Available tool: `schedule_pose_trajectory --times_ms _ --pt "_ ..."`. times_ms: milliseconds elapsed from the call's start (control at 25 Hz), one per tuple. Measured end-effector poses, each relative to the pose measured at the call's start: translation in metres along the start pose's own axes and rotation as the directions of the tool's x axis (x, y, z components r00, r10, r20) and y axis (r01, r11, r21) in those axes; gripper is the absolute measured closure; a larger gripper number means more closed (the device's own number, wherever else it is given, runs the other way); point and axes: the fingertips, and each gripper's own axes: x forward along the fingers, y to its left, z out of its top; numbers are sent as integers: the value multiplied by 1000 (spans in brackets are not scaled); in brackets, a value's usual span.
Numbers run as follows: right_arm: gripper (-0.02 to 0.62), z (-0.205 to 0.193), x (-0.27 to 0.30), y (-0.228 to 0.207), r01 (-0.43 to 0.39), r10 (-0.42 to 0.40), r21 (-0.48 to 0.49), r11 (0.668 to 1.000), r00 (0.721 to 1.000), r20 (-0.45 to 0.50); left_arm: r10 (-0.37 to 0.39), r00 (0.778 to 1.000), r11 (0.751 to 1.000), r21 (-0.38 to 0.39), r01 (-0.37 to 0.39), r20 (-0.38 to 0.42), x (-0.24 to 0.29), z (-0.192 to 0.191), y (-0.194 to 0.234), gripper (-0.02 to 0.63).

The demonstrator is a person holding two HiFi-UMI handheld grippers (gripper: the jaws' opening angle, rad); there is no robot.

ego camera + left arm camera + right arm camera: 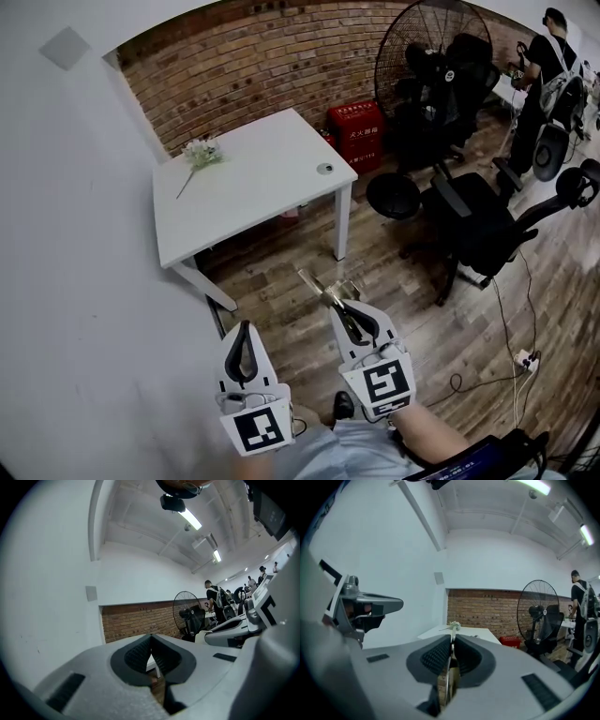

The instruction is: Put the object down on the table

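Note:
My right gripper (343,302) is shut on a thin metal utensil (321,289), which sticks out past the jaws toward the white table (253,202). In the right gripper view the utensil (448,672) stands edge-on between the pads of the gripper (452,640). It hangs over the wooden floor, short of the table's near edge. My left gripper (244,330) is beside it, lower left, shut with nothing between its jaws; its pads (140,656) meet at the tip. On the table lie a pale flower sprig (201,154) and a small round thing (324,169).
A white wall runs along the left. Black office chairs (473,220), a large floor fan (427,52) and a red crate (356,127) stand right of the table. A person (539,80) stands at the far right. Cables and a power strip (527,359) lie on the floor.

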Motion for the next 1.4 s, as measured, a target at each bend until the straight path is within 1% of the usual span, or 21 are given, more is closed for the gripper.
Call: schedule_pose_trajectory --times_ms 160,360,520,680,840,1000,1400 --pt "565 -5 12 -6 -16 16 6 1000 1000 -7 11 1000 1000 -1 -11 -17 9 -7 -2 598" --pt "563 -6 37 -5 -44 44 8 999 999 -12 40 998 999 -5 -41 -38 25 -16 13 598" --pt "563 -8 68 -11 -47 48 16 999 998 -31 47 998 999 -13 -48 -52 53 -27 29 598" --pt "563 -9 105 -21 -47 47 17 999 998 -49 31 997 999 -19 -33 -75 92 -38 43 598" --pt "563 -7 150 -29 -37 38 20 999 998 -59 14 998 1000 -12 -15 -68 136 -42 64 598" --pt "563 6 199 -32 -20 21 17 1000 999 -49 4 998 1000 -17 -5 -58 179 -44 94 598" --pt "565 43 289 -46 32 -32 -8 999 999 -6 -37 999 999 -9 37 12 267 -30 145 598"
